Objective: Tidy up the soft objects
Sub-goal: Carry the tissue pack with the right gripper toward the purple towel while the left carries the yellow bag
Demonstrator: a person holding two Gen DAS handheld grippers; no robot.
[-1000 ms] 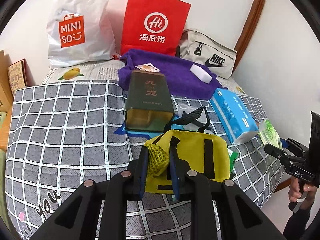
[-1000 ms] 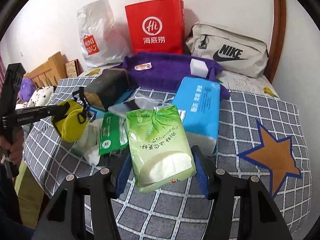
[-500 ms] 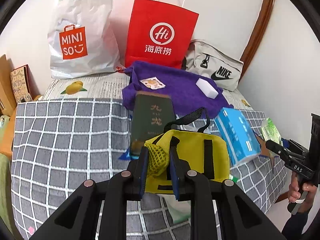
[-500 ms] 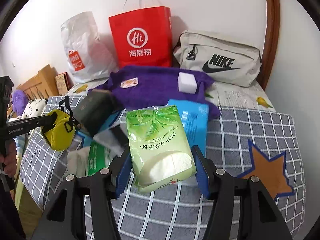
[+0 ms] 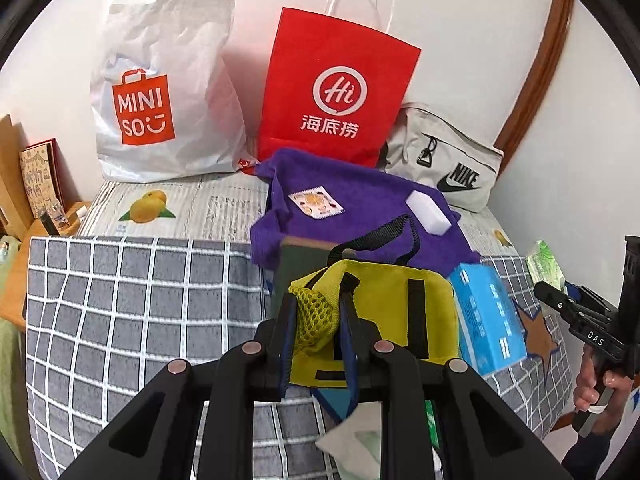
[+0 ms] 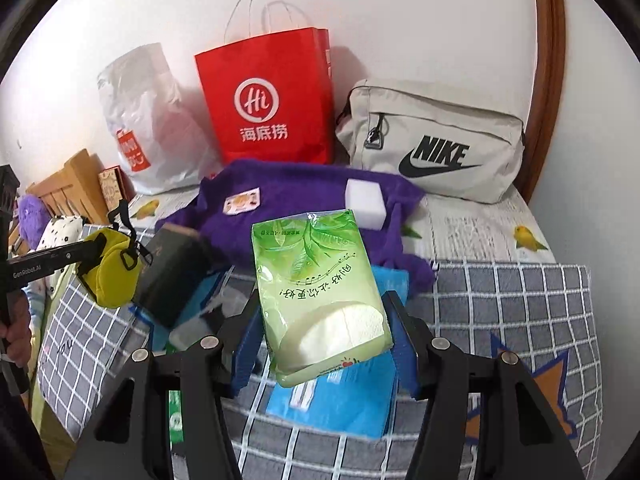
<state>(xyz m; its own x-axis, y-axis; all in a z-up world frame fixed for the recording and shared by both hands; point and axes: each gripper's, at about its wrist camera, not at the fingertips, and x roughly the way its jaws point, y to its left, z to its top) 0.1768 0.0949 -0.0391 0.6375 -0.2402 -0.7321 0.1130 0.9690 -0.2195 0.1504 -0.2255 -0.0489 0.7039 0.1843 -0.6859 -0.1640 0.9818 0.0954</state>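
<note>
Now the left gripper [image 5: 316,330] is clenching the mesh corner of a yellow pouch [image 5: 384,312], its fingers [image 5: 286,332] pressing the netting from both sides, and the pouch is hanging clear above the checked bed cover [image 5: 132,300]. The right gripper [image 6: 322,338] is grasping a green tissue pack [image 6: 320,288] across its width, holding it off the bed over a blue tissue pack [image 6: 344,396] lying near the bed's middle. A purple towel [image 6: 296,192] is lying toward the far edge, carrying a white sponge [image 6: 366,200], with a red paper bag [image 6: 268,100] and a grey Nike bag [image 6: 436,144] standing against the wall.
</note>
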